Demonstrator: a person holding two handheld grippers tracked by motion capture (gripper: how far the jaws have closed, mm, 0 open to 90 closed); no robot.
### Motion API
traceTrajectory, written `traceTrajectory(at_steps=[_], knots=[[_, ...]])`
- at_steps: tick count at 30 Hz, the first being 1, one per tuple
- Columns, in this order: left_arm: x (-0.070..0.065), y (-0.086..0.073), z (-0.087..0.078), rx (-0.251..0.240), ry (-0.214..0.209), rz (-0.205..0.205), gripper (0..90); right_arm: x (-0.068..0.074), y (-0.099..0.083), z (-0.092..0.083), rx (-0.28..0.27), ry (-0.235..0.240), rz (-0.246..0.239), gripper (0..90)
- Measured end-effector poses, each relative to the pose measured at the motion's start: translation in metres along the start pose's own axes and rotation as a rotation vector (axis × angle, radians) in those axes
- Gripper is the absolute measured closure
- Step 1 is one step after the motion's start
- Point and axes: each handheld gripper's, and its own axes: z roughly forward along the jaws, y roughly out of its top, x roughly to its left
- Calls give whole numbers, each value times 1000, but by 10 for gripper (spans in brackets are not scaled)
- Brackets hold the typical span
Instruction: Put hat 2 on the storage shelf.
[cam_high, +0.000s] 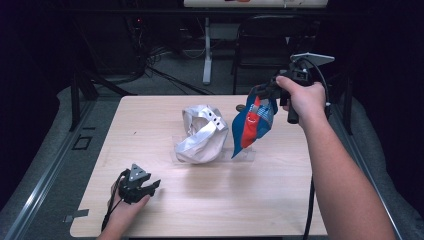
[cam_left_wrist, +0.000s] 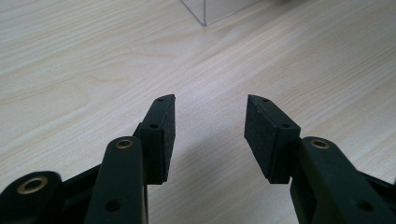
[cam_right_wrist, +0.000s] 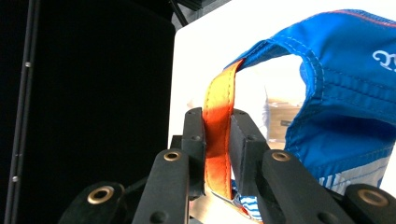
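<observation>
A blue cap (cam_high: 252, 125) with a red-orange strap hangs in the air above the table's right half. My right gripper (cam_high: 261, 93) is shut on that orange strap (cam_right_wrist: 217, 140), and the blue fabric (cam_right_wrist: 348, 88) arches off to the right of the jaws. A silver-grey cap (cam_high: 202, 134) lies crumpled at the table's middle on a clear plastic stand (cam_high: 245, 154). My left gripper (cam_high: 148, 187) rests near the front left of the wooden table (cam_high: 280, 200). Its jaws stand open with only bare wood between the pads (cam_left_wrist: 164, 128).
A corner of the clear plastic stand (cam_left_wrist: 205, 14) shows ahead of the left jaws. Behind the table are a dark chair (cam_high: 270, 40), a white table leg (cam_high: 207, 50) and loose cables on the floor. Dark floor surrounds the table on both sides.
</observation>
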Motion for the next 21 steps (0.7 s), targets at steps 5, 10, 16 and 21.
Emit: traceTrajectory(at_steps=[5, 10, 16, 21], knots=[[0, 0, 0, 0, 0, 0, 534, -3, -2, 9, 8, 10, 4, 780], [0, 0, 0, 0, 1, 4, 534, -8, -5, 15, 19, -11, -10, 779], [0, 0, 0, 0, 0, 1, 535, -19, -9, 24, 39, -27, -4, 779], [0, 0, 1, 2, 0, 1, 535, -31, -12, 28, 43, -16, 9, 778]])
